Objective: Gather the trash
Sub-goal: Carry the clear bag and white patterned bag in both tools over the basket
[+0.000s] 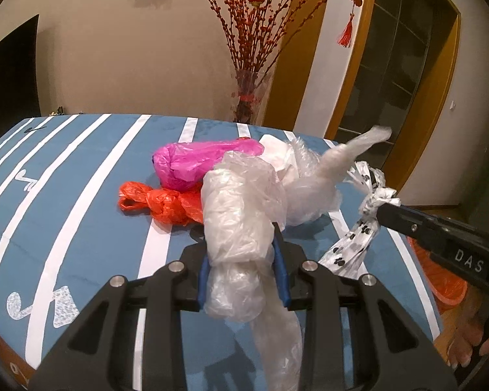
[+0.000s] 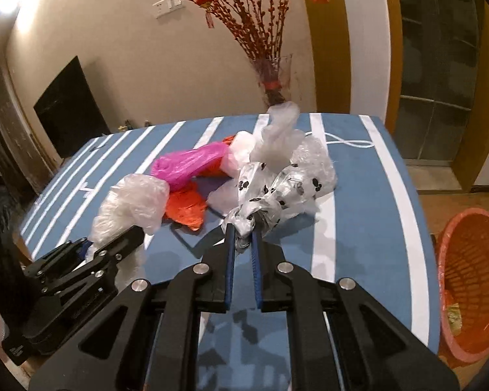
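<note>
The left gripper [image 1: 244, 260] is clamped around a clear plastic bag [image 1: 238, 218], raised over the striped table [image 1: 81, 195]. A paw-print bag [image 2: 264, 195] (knotted) is pinched by the right gripper [image 2: 243, 241], beside the pink bag [image 2: 189, 163]; an orange basket [image 2: 472, 277] stands right of the table.

Both the left gripper [image 1: 244, 247] and the right gripper [image 2: 243, 239] are matte black frames of angular linkage arms with triangular cut-outs, pinned by round silver bolts. Their jaws carry blue pads along the inner faces. The right gripper's side shows small screws and white letters "DAS".
</note>
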`<action>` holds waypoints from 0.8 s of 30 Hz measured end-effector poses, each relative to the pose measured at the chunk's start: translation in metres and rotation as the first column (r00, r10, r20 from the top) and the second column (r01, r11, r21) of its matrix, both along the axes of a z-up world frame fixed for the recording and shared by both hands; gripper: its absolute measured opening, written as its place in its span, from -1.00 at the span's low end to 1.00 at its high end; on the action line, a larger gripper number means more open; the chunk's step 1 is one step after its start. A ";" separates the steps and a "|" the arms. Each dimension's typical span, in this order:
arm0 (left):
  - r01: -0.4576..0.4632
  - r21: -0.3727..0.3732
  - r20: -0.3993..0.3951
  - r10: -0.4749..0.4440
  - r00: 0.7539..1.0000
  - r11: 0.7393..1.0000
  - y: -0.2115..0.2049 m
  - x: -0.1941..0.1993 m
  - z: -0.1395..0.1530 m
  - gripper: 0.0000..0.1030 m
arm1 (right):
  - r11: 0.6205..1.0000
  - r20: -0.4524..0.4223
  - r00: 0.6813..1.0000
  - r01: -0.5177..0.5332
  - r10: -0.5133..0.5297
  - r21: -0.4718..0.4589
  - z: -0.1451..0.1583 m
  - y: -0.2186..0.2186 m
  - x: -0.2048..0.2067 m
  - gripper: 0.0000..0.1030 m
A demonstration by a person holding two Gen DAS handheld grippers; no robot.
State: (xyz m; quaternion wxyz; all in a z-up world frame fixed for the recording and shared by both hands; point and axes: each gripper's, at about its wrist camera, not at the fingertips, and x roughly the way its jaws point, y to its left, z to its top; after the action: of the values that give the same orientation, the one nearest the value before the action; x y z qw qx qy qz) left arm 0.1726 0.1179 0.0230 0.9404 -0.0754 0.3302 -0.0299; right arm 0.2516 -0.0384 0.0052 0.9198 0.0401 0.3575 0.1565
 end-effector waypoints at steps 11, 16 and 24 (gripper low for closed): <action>0.063 0.016 0.037 -0.064 0.997 0.998 -0.031 -0.011 0.017 -0.37 | 0.996 0.039 0.996 0.083 -0.083 0.014 0.011 -0.047 -0.027 -0.82; 0.120 0.008 0.045 -0.120 0.992 0.993 -0.062 -0.011 0.021 -0.36 | 0.989 0.059 0.987 0.148 -0.149 0.021 0.015 -0.082 -0.038 -0.82; 0.238 -0.030 0.060 -0.236 0.970 0.971 -0.126 -0.006 0.025 -0.36 | 0.957 0.088 0.953 0.287 -0.289 0.036 0.014 -0.154 -0.063 -0.82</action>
State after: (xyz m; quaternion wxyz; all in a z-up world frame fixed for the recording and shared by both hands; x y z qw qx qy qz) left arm 0.1669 -0.0078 0.0480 0.9374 -0.0518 0.3099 -0.1502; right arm 0.1888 -0.1927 0.0191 0.9478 0.0951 0.3032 0.0267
